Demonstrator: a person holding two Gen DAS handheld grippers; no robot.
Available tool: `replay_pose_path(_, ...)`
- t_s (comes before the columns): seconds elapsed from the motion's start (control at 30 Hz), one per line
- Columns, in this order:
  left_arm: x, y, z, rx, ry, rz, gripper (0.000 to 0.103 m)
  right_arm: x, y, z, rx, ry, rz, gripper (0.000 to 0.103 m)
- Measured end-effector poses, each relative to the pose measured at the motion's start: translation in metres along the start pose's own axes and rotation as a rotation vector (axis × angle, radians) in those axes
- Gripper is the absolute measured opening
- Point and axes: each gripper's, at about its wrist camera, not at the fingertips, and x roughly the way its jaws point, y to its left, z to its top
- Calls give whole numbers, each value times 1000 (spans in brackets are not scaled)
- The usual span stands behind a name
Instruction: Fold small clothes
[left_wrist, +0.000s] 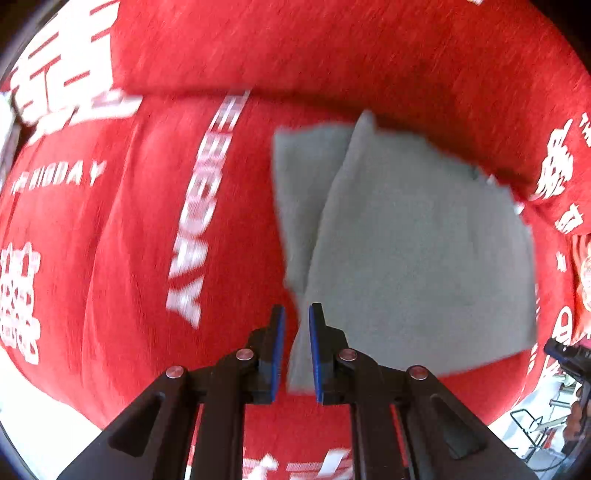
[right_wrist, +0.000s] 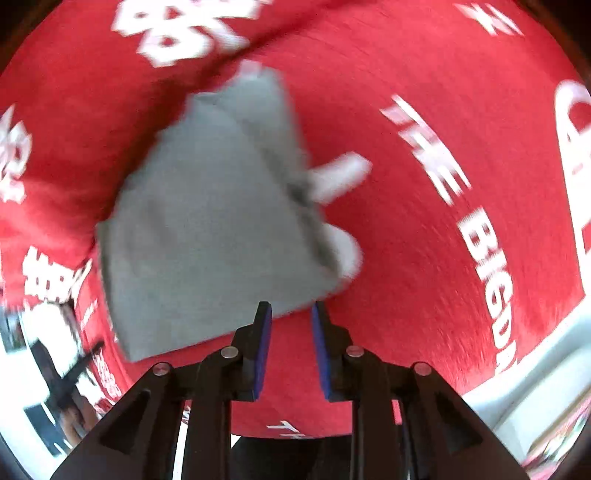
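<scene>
**Grey garment half folded, one corner in your left jaws**

Your left gripper (left_wrist: 296, 325) has a narrow strip of the grey garment (left_wrist: 406, 251) running between its blue pads, and the jaws stand only slightly apart around it. Whether they truly pinch the cloth or just straddle it cannot be told through the blur. That corner grip looks like your handle for carrying a layer over: in the left wrist view a flap already lies doubled along a diagonal crease, so the fold seems partly made.

Your right gripper (right_wrist: 291, 317) has its jaws apart with nothing between them, its tips just beside the garment's near edge. The garment (right_wrist: 207, 221) lies on the red printed cloth (right_wrist: 424, 240) covering the counter, with a pale tab (right_wrist: 340, 177) sticking out from its right side.

For room, the red cloth runs bare to the right of the garment in the right wrist view, and to the left of it in the left wrist view. The counter edge shows pale at the lower corners of both views, close behind your grippers, so work forward.
</scene>
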Motion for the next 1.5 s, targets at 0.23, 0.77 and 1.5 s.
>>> replay_pose_path(0.23, 45, -46, 62, 58, -24, -25, 15, 56, 68, 65, -133, 1, 25, 25)
replay_pose_path(0.77, 23, -7, 37, -19, 59, 49, 15, 48, 49, 57, -8, 68, 95, 50)
replay_pose_path(1.5, 28, 9, 10, -62, 98, 165, 102, 100, 133, -33, -47, 261, 302, 103)
